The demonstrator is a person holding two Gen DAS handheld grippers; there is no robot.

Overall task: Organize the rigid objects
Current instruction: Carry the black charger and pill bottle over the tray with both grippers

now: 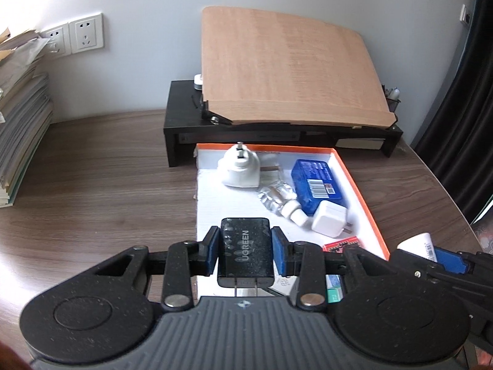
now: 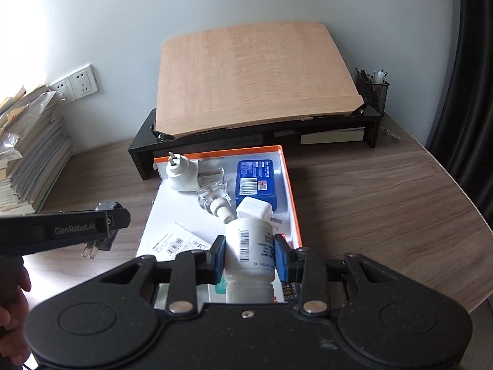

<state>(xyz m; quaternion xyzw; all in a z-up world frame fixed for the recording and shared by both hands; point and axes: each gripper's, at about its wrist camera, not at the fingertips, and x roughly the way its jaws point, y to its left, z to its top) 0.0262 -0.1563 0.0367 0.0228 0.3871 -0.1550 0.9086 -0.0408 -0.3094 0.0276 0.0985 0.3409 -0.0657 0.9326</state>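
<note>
1. Left gripper (image 1: pixel 245 254): blue pads clamped on both sides of a black UGREEN charger (image 1: pixel 245 252), prongs toward the camera, held over the near left edge of the box.
2. Right gripper (image 2: pixel 249 257): blue pads clamped on a white bottle (image 2: pixel 249 246) with barcode label, cap end toward the camera, held over the near part of the box.
3. Orange-rimmed box (image 2: pixel 289 185), white floor, open, on the wooden desk (image 1: pixel 92 191). Contents, near to far: white cube charger (image 1: pixel 329 222); clear small bottle (image 1: pixel 279 199) lying on its side, touching the cube; blue case (image 1: pixel 319 185) with barcode, by the right wall; white round plug adapter (image 1: pixel 238 168), far left corner.
4. Black desk riser (image 1: pixel 181 123) just behind the box, carrying a tilted wooden board (image 1: pixel 289 67).
5. Paper stack (image 1: pixel 21 117), far left; wall sockets (image 1: pixel 86 34) behind it.
</note>
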